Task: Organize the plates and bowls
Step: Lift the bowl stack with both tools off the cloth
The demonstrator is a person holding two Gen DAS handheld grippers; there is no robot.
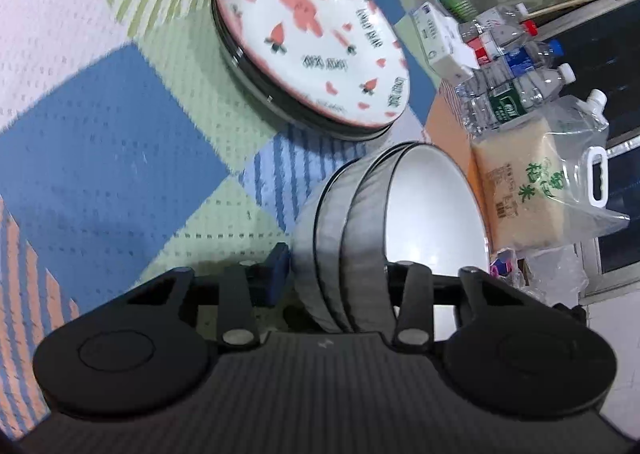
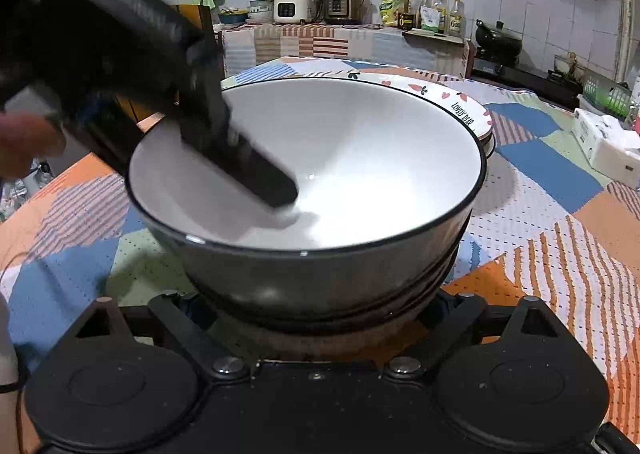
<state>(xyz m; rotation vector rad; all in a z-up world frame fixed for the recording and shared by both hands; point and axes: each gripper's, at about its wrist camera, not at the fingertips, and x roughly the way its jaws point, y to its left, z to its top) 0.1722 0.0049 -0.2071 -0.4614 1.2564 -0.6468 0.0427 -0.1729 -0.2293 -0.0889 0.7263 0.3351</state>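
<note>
A stack of grey bowls (image 2: 320,189), white inside and dark at the rim, sits on the patchwork cloth (image 1: 100,141) covering the counter (image 2: 560,254), with at least three bowls nested together as seen from the left wrist view. The left gripper (image 1: 340,274) straddles the wall of the stack: one finger (image 2: 248,169) lies inside the top bowl against its white inner surface, while the other is down the grey outer side; the jaws stand narrowed around the nested rims, though whether the pads press firmly on the wall cannot be told from these views. The right gripper (image 2: 320,318) sits low at the near foot of the stack with its jaws spread wide on either side of the base, gripping nothing. Just behind the bowls, a stack of plates (image 1: 312,45) rests on the same cloth, the top one white with pink strawberry prints and lettering, over darker plates beneath. A hand (image 2: 28,145) shows at the left edge of the right wrist view, behind the left gripper's body. Beyond the counter's edge stand clear plastic bottles (image 1: 516,65), a white tissue pack (image 1: 440,41) and a clear bag of rice (image 1: 536,181). Along the tiled back wall, a rice cooker (image 2: 292,7), a pressure cooker (image 2: 344,1) and oil bottles (image 2: 436,13) line a kitchen shelf.
</note>
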